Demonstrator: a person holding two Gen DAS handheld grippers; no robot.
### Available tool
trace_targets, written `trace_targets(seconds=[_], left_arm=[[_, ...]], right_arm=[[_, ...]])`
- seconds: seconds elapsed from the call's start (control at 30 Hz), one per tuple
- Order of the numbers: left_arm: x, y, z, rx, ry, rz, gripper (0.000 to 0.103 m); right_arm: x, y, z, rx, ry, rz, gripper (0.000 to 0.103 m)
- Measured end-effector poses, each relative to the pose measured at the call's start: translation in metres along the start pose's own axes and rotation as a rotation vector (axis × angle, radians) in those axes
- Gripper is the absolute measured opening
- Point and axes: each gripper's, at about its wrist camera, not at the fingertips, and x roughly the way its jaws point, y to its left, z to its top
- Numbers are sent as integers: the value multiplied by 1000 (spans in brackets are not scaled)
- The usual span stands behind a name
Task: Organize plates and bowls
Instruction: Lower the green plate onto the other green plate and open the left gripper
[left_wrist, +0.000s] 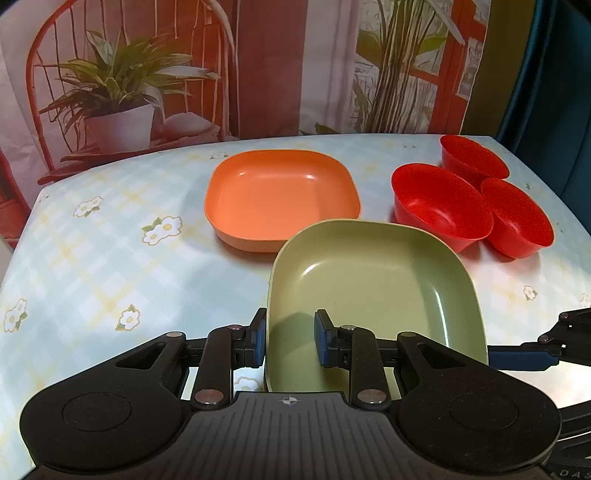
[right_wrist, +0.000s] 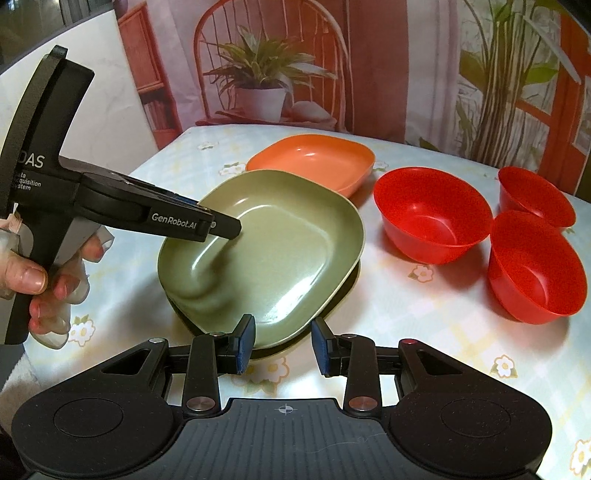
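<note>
Left wrist view shows the left claw (left_wrist: 289, 339) pinching the near-left rim of the green plate (left_wrist: 373, 295), one pad outside the wall and one inside the well. Seen from the right wrist view, that plate (right_wrist: 266, 258) hangs tilted and raised off the tabletop (right_wrist: 424, 332), with a dark shadow under its near edge. The right claw (right_wrist: 282, 345) sits just short of the plate's near rim, its pads apart and gripping nothing.

Beyond the left claw lies the orange plate (left_wrist: 282, 195), flat on the cloth; ahead and to its right stand three red bowls (left_wrist: 441, 205) close together, two of them touching or nearly so.

By its look the green plate is hard plastic or melamine: light, stiff, glossy and likely slick under the pads. A single-corner pinch would let it swing or slip, so the upright wall of the rim is probably the best place to hold, pads straddling it deep. The bowls have thin flaring rims; a pinch across the wall near the lip should serve, and they look made to nest.
</note>
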Motion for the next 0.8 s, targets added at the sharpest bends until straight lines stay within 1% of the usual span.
trace_targets(seconds=[0.17,0.47,0.67,0.8], left_arm=[[1,1,-2,1,6,8,28],[-5,-1,-2,18,-22,12,28],[-8,-2,-3,11,-32,15,28],[-8,-2,-3,4,-35,13,28]], right_arm=[[1,1,0,-5,1,2,35],[0,3,-1,-7,-3,-1,36],[-5,0,2,-5,-43,-17,36],[-4,-5,2,3,-48,-28,36]])
